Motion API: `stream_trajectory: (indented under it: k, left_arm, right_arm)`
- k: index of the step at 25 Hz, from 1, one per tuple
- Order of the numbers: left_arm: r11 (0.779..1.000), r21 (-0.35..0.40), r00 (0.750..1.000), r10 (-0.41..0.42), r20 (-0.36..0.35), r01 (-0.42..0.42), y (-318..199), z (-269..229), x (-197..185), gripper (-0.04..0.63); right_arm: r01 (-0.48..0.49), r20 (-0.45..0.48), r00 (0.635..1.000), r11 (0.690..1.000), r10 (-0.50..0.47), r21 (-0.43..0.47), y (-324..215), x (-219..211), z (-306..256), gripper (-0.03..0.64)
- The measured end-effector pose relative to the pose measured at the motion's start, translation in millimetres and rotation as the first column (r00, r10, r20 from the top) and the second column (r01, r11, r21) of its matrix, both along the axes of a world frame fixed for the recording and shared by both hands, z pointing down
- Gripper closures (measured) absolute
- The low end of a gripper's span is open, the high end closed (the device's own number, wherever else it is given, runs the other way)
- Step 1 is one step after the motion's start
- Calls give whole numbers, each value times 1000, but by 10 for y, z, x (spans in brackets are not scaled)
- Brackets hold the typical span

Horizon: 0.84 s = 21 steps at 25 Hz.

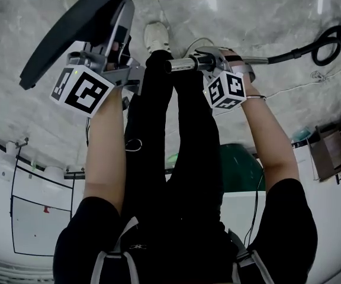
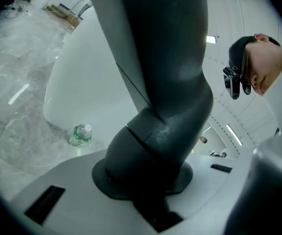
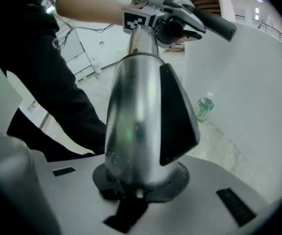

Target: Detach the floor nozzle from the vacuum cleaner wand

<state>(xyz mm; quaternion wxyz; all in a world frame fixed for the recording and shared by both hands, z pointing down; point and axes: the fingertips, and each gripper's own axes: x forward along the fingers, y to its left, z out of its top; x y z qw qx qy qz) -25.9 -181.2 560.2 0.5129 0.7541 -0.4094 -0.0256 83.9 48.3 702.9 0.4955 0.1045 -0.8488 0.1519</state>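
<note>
The floor nozzle is held up off the floor, just past the near end of the wand and to its left from where the person looks down. Its dark elbow neck is pinched in the left tool, pads pressed on either side. The wand lies roughly level across the person's legs, and the right tool is clamped round its silver collar, which carries a black panel, likely the release catch; the hose trails off from the wand's far end.

The step in hand looks like the parting itself, one tool on each side of the joint; whether the neck is clear of the wand I cannot tell, since the joint falls against the dark trousers. The next move, to my eye, calls for a straight pull along the wand's line; the right tool steadies the wand and the left draws the nozzle off without twisting; if the catch holds, it wants pressing first.
</note>
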Motion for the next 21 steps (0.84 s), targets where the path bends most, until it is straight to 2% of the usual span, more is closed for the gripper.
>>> stream_trajectory:
  k: [3, 5, 8, 11, 17, 21]
  left_arm:
    - [1000, -15, 1000, 3, 28, -3, 38, 78, -23, 515]
    - [1000, -5, 998, 18, 60, -17, 65, 92, -24, 515]
    - [996, 5, 990, 83, 113, -84, 177, 121, 46, 515]
    - [993, -13, 984, 122, 131, -121, 273, 204, 139, 515]
    - [998, -49, 999, 32, 10, -32, 197, 192, 114, 515]
    - [999, -42, 1000, 5, -8, -5, 136, 189, 71, 515]
  right_arm:
    - [67, -44, 997, 997, -66, 29, 3, 13, 80, 554]
    - [49, -33, 998, 999, -48, 15, -42, 3, 77, 554]
    - [-4, -6, 1000, 1000, 4, -6, -114, -68, 19, 554]
    - [-18, -9, 1000, 1000, 18, 6, -182, -126, 20, 554]
    - [-12, -20, 1000, 1000, 12, 18, -309, -149, 71, 554]
    - [-33, -24, 999, 999, 34, 19, -431, -63, 70, 554]
